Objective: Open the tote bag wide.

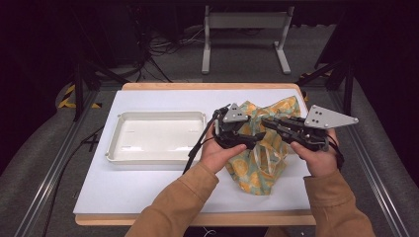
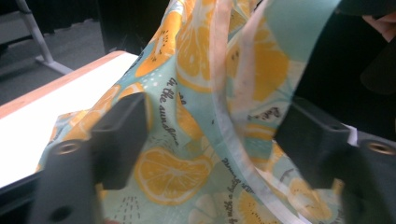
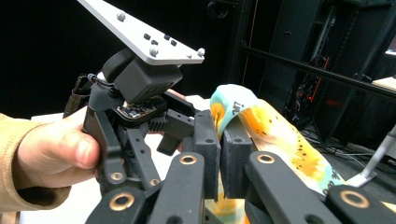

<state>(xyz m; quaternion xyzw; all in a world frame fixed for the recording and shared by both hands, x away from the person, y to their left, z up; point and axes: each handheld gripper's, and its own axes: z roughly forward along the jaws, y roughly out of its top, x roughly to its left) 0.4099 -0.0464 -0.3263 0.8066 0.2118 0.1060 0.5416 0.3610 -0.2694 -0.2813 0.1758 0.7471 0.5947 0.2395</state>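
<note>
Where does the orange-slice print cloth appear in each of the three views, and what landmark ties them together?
High view: the cloth lies crumpled right of centre on the white table, between both grippers.
Left gripper view: it drapes across the middle, between the open jaws.
Right gripper view: a strip rises centre-right from the closed jaws.
Shared landmark: the left gripper's grey three-cornered plate, at upper left in the right gripper view.
</note>
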